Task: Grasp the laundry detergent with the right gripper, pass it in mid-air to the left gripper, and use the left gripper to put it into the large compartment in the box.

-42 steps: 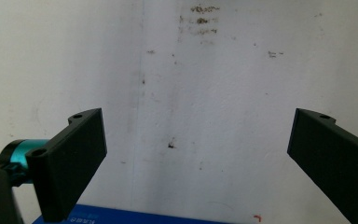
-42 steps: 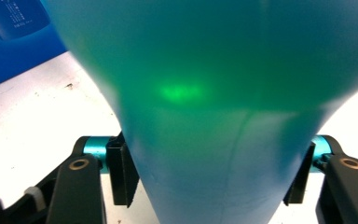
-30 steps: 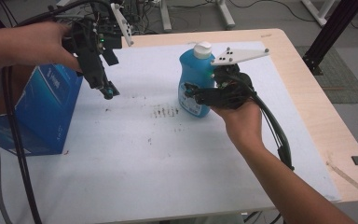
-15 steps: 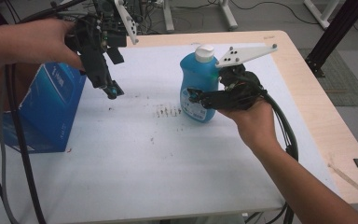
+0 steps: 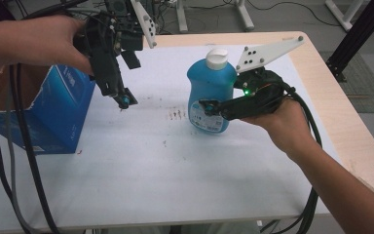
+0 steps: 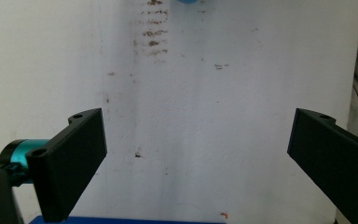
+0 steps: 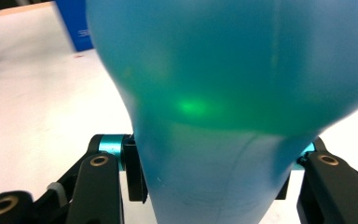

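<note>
A blue plastic bottle (image 5: 208, 92) with a white cap stands roughly upright over the middle of the white table (image 5: 175, 170). My right gripper (image 5: 213, 111) comes in from the right and is shut on the bottle's lower body. In the right gripper view the bottle (image 7: 233, 93) sits right up against the camera, and the right gripper (image 7: 214, 186) has a jaw pressed on each side of it. My left gripper (image 5: 124, 100) hangs tip down at the left, apart from the bottle. Seen in the left gripper view, the left gripper (image 6: 198, 158) is open wide with bare table between its jaws.
An open blue cardboard box (image 5: 53, 112) stands at the table's left edge, just left of the left gripper. Brown smudges (image 5: 177, 114) mark the table beside the bottle. Cables (image 5: 24, 161) hang past the front left. A bare wooden border (image 5: 341, 112) runs along the right.
The left gripper has shifted a little to the right and up, away from the box. The right hand has lifted slightly with the bottle still in its grip.
</note>
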Demonstrator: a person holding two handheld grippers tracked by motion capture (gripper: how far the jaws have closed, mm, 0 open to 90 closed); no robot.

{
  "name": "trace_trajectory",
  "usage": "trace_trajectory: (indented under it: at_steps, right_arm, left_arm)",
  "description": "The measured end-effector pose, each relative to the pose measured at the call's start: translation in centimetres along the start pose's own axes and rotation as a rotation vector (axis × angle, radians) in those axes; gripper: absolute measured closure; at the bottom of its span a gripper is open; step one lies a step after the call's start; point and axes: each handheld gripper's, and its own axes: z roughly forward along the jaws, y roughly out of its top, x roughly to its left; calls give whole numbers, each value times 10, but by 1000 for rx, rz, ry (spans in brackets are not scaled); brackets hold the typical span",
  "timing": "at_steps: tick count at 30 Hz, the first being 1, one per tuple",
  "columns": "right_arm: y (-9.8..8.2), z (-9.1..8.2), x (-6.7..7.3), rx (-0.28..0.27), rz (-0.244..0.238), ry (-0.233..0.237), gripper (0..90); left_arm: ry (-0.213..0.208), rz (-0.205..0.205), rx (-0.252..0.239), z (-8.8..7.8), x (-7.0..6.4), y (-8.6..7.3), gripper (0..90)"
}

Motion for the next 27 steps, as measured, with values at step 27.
trace_trajectory:
  at_steps: [27]
  right_arm:
    - [29,27,33,4,-163,283,458]
  left_arm:
    - [-47,12,-19,-18,-39,22,45]
